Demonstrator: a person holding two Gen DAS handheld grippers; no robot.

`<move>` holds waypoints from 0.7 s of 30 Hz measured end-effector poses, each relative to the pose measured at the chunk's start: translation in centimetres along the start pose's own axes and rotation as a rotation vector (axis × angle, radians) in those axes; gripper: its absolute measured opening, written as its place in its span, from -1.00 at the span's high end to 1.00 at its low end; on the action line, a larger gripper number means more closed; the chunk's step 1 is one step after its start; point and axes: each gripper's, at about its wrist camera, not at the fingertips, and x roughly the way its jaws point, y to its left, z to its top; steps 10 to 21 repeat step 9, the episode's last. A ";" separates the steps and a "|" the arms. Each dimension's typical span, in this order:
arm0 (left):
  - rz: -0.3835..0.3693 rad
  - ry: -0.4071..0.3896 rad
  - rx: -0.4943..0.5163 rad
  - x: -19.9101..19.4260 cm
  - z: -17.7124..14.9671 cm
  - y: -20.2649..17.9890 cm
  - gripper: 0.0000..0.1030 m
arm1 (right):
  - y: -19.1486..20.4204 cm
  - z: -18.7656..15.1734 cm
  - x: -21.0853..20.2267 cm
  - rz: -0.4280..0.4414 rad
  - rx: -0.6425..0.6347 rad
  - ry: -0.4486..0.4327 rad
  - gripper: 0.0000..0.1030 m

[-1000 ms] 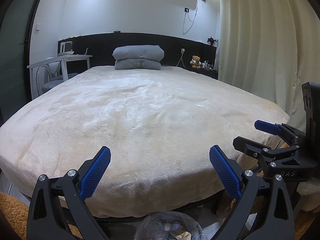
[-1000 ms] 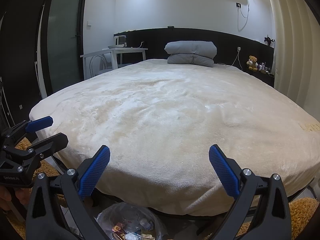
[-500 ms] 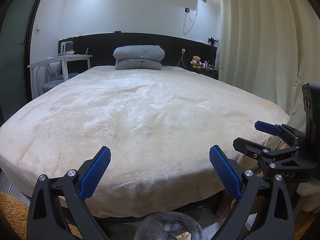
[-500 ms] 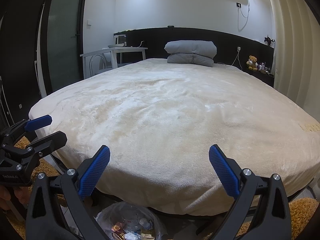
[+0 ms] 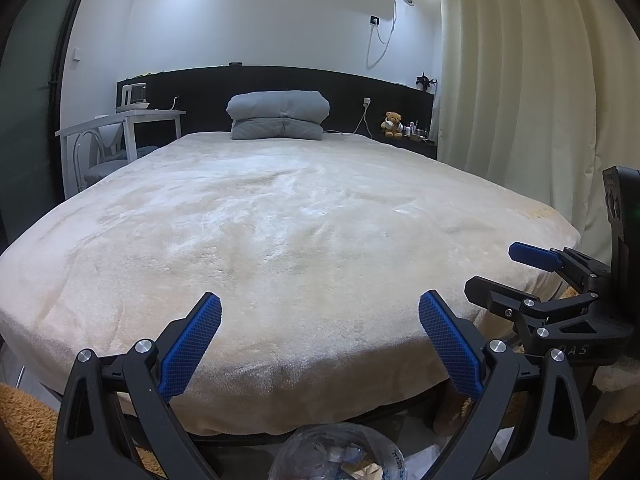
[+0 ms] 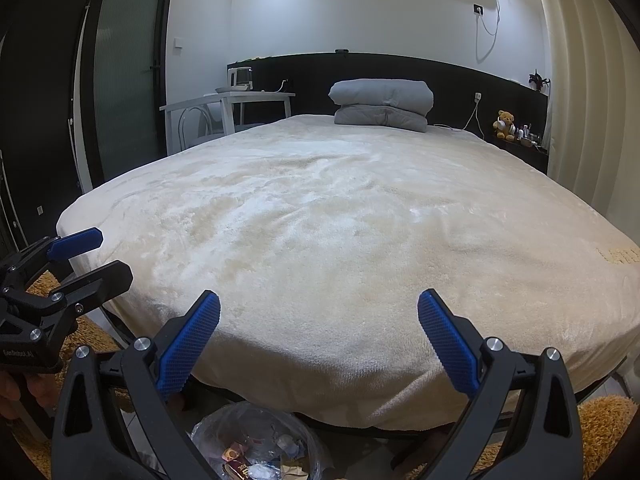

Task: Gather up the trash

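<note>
A clear plastic bag of trash [image 6: 264, 444] sits on the floor at the foot of the bed, with wrappers and scraps inside; it also shows at the bottom of the left wrist view as the trash bag [image 5: 340, 456]. My left gripper [image 5: 320, 344] hangs open above it with nothing between its blue pads. My right gripper [image 6: 319, 342] is open too and holds nothing. Each gripper appears in the other's view: the right gripper [image 5: 516, 276] at the right edge, the left gripper [image 6: 96, 256] at the left edge.
A wide bed [image 5: 280, 220] with a cream fleece cover fills both views. A folded grey duvet [image 5: 278, 115] lies at the headboard. A white desk and chair [image 6: 224, 112] stand left, curtains [image 5: 520, 100] right, a teddy bear [image 5: 393, 124] on the shelf. Orange rugs [image 6: 604, 420] flank the bed foot.
Both grippers hold almost still; the left gripper has drifted down very slightly in the right wrist view. Nothing was picked up or let go.
</note>
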 end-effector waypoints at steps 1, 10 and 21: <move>0.001 -0.002 -0.001 -0.1 0.0 0.0 -0.88 | 0.0 -0.1 0.0 -0.001 0.000 0.001 -0.90; 0.008 0.001 0.000 -0.1 0.0 0.0 -0.88 | 0.0 0.0 0.0 0.000 -0.001 0.001 -0.90; 0.008 0.001 0.000 -0.1 0.0 0.0 -0.88 | 0.0 0.0 0.0 0.000 -0.001 0.001 -0.90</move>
